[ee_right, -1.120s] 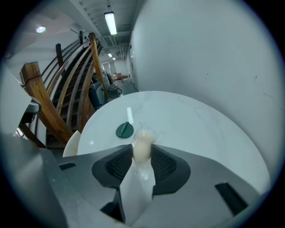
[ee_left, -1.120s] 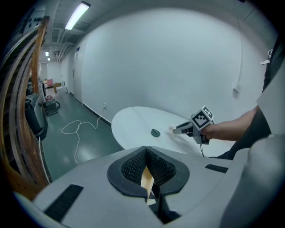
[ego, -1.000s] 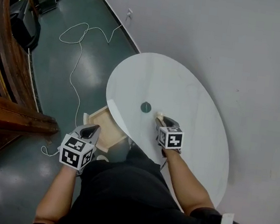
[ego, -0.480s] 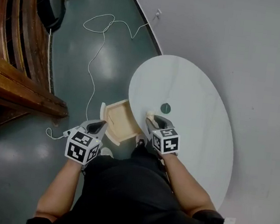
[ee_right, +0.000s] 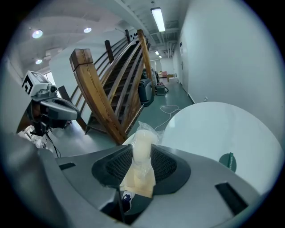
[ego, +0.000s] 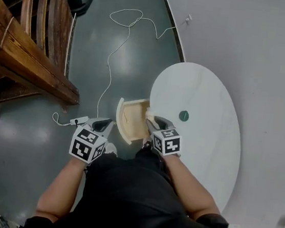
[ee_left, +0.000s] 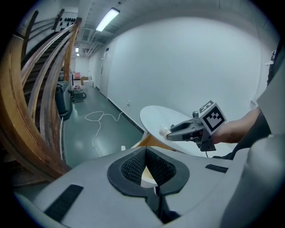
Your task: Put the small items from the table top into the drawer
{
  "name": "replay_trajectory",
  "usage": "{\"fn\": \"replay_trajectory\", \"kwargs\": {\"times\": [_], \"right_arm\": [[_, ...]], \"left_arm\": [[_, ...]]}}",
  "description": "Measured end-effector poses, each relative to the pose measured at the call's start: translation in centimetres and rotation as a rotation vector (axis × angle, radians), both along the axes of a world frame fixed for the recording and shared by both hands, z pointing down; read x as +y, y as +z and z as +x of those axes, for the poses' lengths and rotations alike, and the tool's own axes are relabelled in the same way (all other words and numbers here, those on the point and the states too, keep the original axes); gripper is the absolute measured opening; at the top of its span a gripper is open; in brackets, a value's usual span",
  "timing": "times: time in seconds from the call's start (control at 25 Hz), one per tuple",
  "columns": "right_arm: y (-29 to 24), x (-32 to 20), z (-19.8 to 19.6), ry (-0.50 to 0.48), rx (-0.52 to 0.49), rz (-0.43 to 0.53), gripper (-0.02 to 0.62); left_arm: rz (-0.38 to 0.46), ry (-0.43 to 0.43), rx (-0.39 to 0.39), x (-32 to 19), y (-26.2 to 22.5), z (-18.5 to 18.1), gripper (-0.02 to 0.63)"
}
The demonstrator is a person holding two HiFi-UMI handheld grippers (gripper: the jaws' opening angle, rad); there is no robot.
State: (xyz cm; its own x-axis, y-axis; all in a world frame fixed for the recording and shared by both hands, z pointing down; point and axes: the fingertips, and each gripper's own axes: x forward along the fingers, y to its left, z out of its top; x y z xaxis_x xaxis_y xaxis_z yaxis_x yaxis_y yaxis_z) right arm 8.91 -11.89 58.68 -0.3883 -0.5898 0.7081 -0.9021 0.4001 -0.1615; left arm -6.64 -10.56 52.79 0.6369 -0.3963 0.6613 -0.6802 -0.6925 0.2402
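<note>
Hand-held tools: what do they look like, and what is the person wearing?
The left tool and right tool each have a grey body with black ribbed pads and a white cube printed with black square markers. The person wears a black top.

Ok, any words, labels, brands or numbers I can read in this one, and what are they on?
No legible words or numbers in any view.
Marker cubes on left gripper and right gripper: black-and-white squares only, no letters.
Wrapped packet in the right gripper: small blue print at its lower end, too blurred to read.
Green disc on the table: no print can be made out.
</note>
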Motion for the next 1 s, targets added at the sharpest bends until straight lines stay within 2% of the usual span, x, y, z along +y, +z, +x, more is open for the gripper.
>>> {"fn": "replay_trajectory", "kwargs": {"times": [0.16,0.32,0.44,0.72,1.0], "right_arm": [[2.3,0.5,-3.2,-0.094,-0.005,-0.069,0.132],[5.9,2.0,-5.6,-0.221,0.059,-0.143,0.133],[8.7,2.8,-6.5,-0.281,0.097,-0.197,0.133],[14.3,4.6,-7.2,-0.309,0.132,-0.354,0.133],[17.9,4.8,-6.9,-0.287,0.164,-0.454,0.138]], "left_arm": [[-0.004,-0.03,0.0,0.1,0.3,-0.9,0.014],[-0.011,-0.06,-0.002,0.5,0.7,-1.6,0.014],[-0.02,-0.078,-0.008,0.9,1.1,-2.2,0.014],[-0.049,-0.119,-0.021,1.6,1.9,-3.5,0.014],[-0.074,-0.136,-0.033,2.2,2.3,-3.9,0.014]]}}
